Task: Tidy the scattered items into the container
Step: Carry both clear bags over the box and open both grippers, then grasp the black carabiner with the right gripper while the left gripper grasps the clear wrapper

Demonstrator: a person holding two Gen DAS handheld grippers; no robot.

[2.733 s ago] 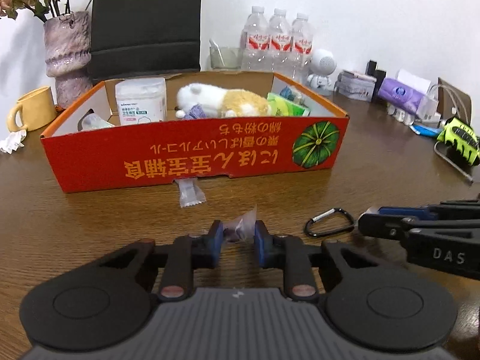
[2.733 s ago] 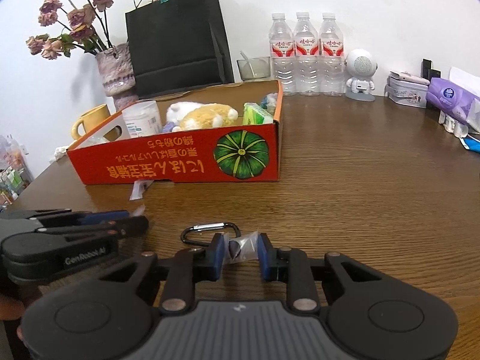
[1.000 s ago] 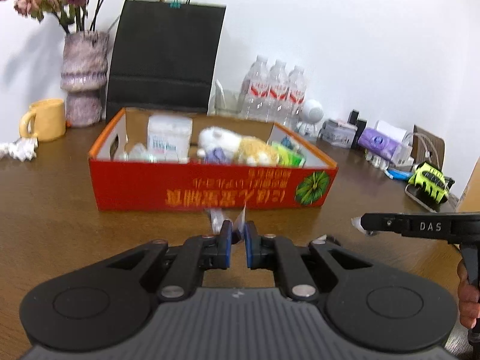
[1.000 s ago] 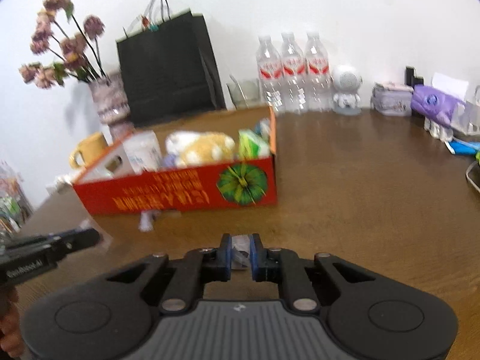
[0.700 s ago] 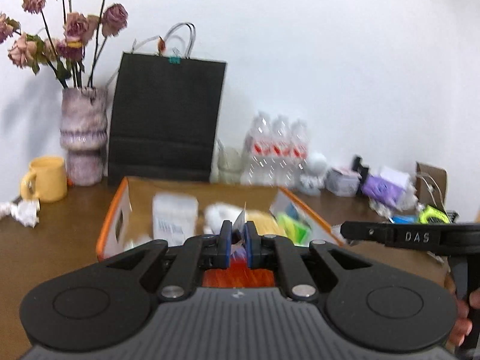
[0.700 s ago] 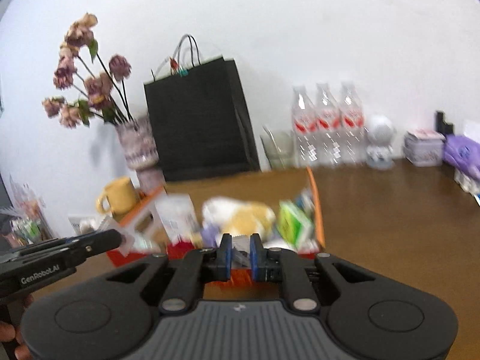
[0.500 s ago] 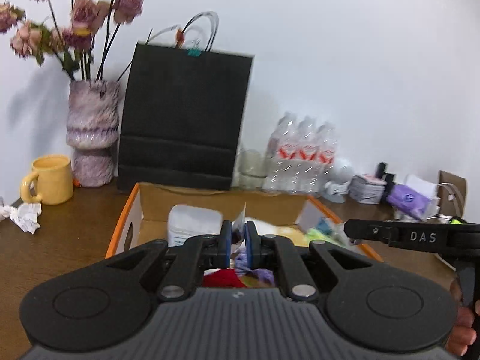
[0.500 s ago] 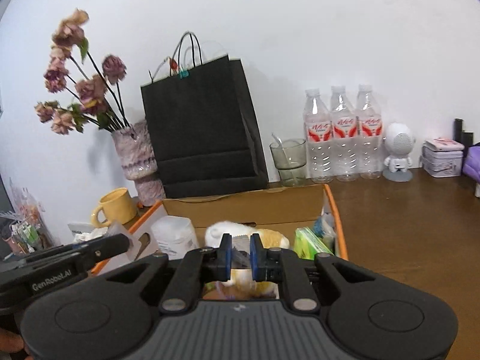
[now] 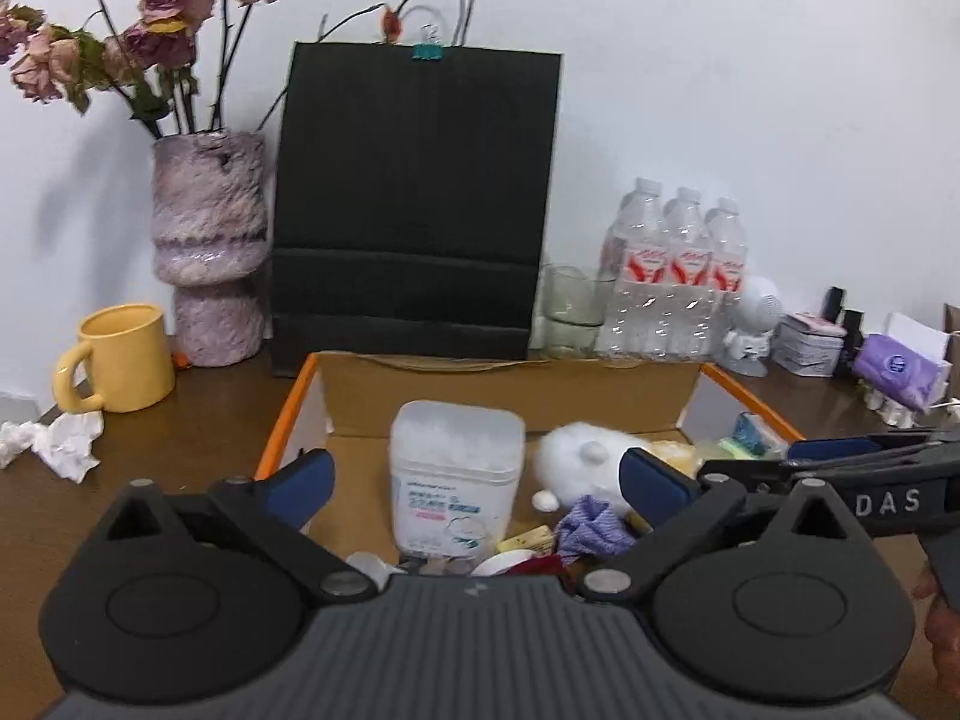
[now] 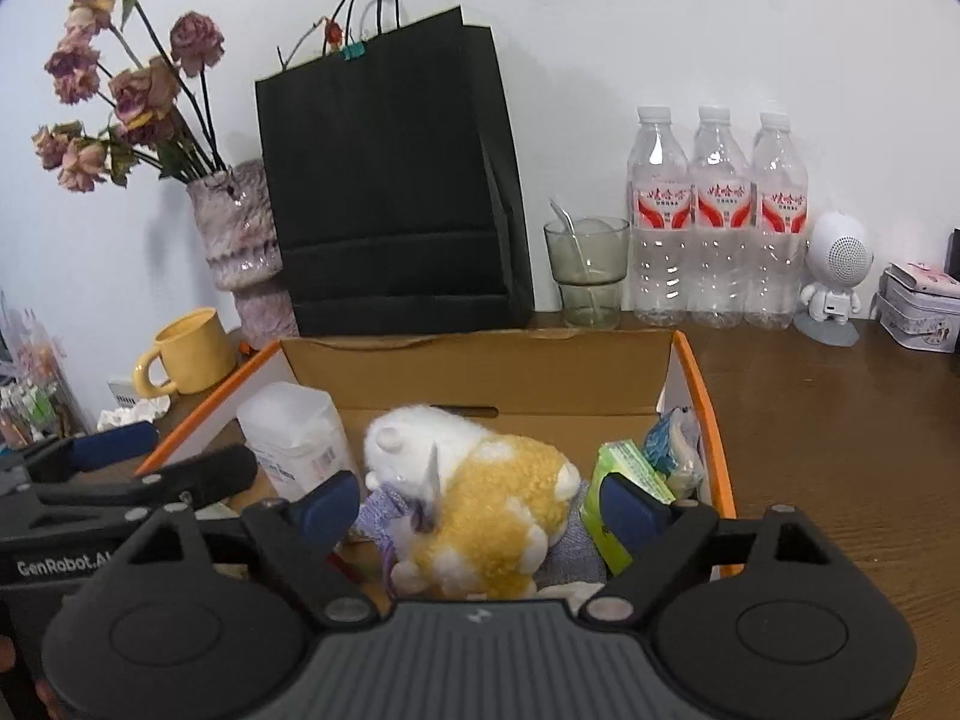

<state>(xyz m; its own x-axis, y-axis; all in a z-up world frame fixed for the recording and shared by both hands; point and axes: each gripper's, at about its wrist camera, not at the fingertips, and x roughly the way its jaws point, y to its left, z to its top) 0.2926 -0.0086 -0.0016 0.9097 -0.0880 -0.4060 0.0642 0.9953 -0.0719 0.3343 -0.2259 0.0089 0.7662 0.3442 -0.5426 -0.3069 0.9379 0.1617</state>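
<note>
The orange-rimmed cardboard box (image 9: 510,387) (image 10: 480,378) lies right below both grippers. My left gripper (image 9: 474,480) is open and empty above its left half, over a white lidded tub (image 9: 454,474). My right gripper (image 10: 480,501) is open above the white and yellow plush toy (image 10: 480,486), and a small clear-wrapped candy (image 10: 429,492) is in mid-air or resting against the plush between the fingers. The box also holds a purple cloth (image 9: 591,525), a green packet (image 10: 630,474) and small wrappers.
Behind the box stand a black paper bag (image 9: 414,210), a vase of dried roses (image 9: 207,252), a yellow mug (image 9: 117,360), a glass (image 10: 588,279) and three water bottles (image 10: 714,216). Crumpled tissue (image 9: 54,441) lies left. A white speaker figure (image 10: 834,276) and tins stand right.
Both grippers rose from the table with wrapped candies, moved over the box, and have now opened. The candies have left the jaws.
</note>
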